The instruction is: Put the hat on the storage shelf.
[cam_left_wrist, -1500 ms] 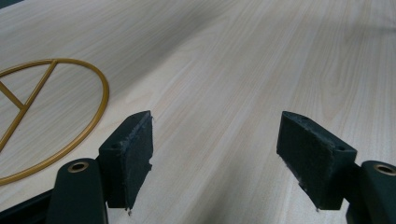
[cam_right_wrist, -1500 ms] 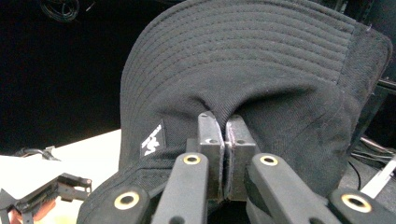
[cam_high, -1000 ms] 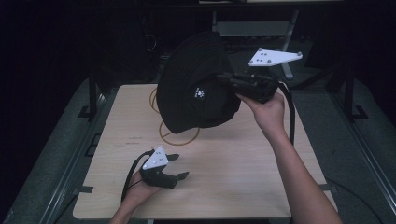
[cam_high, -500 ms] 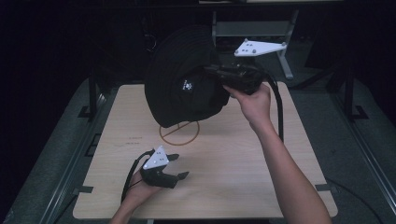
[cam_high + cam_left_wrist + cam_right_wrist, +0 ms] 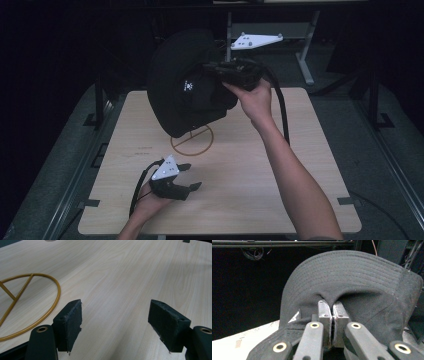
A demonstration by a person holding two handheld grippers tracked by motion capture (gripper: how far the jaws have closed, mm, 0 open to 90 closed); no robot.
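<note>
A: Carrying hat point(image 5: 185, 85) w/ right gripper point(image 5: 220, 70), held up over far part of table point(image 5: 280, 200). Pads pinched tight on fabric of hat's top, cloth bunched up between them in right gripper view point(image 5: 332, 315). Brim fanning out above.

B: And left gripper point(image 5: 187, 180)?

A: Resting low near front edge of table, jaws wide apart, nothing between them. Bare wood under them in left gripper view point(image 5: 113, 322).

B: Gold ring thing?

A: Wire stand point(image 5: 192, 140), round base flat on table, just below hat. Part of base also beside left gripper's jaw point(image 5: 32, 302). Upright part hidden behind hat, so can't tell if hat touching it yet.

B: Step in hand?

A: Prob. mid-carry: hat off table, hanging tilted, opening facing roughly down and toward front. Looks like bringing it over stand to hang it, or lifting it away. Can't say which for sure.

B: Next move needs?

A: If hanging: get hat's opening centred over top of stand, lower straight, keep pinch closed until weight sits on stand. Floppy cloth, so likely to sag or snag on wire. Light stand too, could tip if nudged sideways. Left gripper free to steady base if needed.
</note>
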